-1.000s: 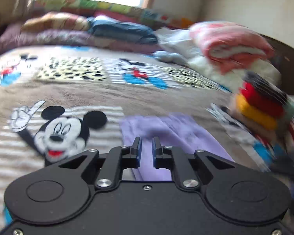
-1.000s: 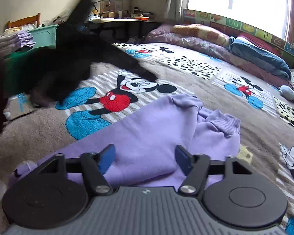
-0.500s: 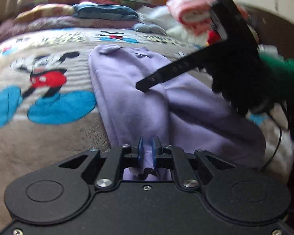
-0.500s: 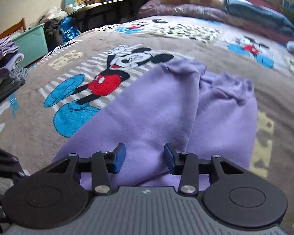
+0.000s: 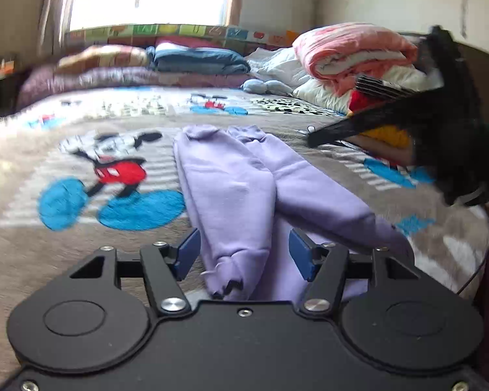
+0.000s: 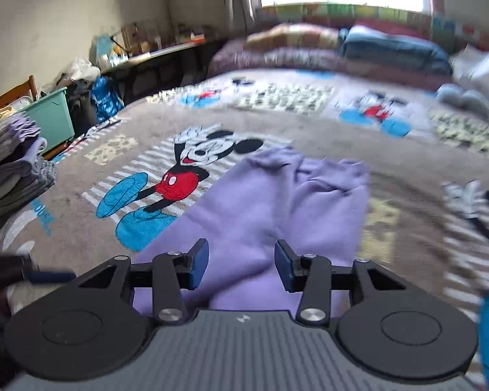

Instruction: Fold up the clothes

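Purple sweatpants (image 5: 244, 182) lie folded lengthwise on the Mickey Mouse blanket (image 5: 81, 150), cuffs pointing away. My left gripper (image 5: 244, 254) is open, its blue pads on either side of the waist end, which bunches between them. In the right wrist view the same pants (image 6: 277, 202) stretch ahead. My right gripper (image 6: 241, 264) is open just above the near part of the pants. The right gripper also shows, blurred and black, in the left wrist view (image 5: 440, 120).
Pillows and folded bedding (image 5: 199, 58) line the headboard. A pink quilt (image 5: 352, 52) and a colourful clothes pile (image 5: 388, 130) sit at the right. Folded grey and purple clothes (image 6: 13, 163) and a green bin (image 6: 52, 120) stand beside the bed at the left.
My left gripper was shut on the pants' waist edge and has opened, letting the cloth go. My right gripper has opened wider and drawn back a little over the pants.
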{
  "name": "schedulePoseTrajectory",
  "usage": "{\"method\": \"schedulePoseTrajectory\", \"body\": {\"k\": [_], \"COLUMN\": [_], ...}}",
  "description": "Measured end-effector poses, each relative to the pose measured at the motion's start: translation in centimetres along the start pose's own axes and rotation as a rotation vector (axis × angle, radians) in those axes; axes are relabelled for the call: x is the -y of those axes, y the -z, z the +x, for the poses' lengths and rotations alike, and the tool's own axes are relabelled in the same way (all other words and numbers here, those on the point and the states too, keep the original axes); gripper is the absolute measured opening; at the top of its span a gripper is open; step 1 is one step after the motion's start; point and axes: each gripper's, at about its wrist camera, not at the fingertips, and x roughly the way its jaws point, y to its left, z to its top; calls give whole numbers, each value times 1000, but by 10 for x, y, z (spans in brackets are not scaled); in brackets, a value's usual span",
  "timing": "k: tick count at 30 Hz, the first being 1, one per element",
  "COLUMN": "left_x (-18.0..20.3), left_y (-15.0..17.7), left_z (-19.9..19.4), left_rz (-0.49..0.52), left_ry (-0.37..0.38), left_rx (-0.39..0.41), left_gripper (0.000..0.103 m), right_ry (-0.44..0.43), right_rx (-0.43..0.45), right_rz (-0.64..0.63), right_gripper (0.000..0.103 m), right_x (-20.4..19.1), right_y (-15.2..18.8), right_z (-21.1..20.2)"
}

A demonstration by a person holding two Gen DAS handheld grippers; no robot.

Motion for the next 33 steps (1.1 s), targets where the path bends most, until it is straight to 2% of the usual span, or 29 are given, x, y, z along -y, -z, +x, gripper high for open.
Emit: {"method": "schedulePoseTrajectory", "body": {"k": [4,9,11,13,16,20,21,23,27,33], "left_x": [10,23,33,41,54,65,65,64,57,49], "left_y": [6,25,34,44,63,92,98,103,102,95], "left_z": [-26,-41,-44,-44,-35,-17,-13,-5,9,29], "left_rz": [133,326,419,516,665,854,876,873,837,741], "left_ry": [-28,-71,-84,-105,-120,-170,-189,-203,-209,-195], "left_rx": [22,22,11,-12,-55,-119,-125,-114,-73,-15], "left_gripper": [60,62,63,63,64,64,64,64,64,63], "right_ry": [66,107,122,142,182,244,250,258,283,256], "right_rx": [58,74,67,51,5,-65,-41,-18,11,52], "right_rz": [-121,-296,-382,-468,-579,-664,-656,-640,-699,-704], "right_gripper": [53,54,56,63,64,64,64,64,67,67], "right_x": [-11,-38,-52,-66,-81,-88,-88,-84,-84,-76], "right_y": [37,88,108,129,159,194,199,200,196,191], "right_z": [-50,-88,-94,-96,-94,-80,-81,-78,-64,-49]}}
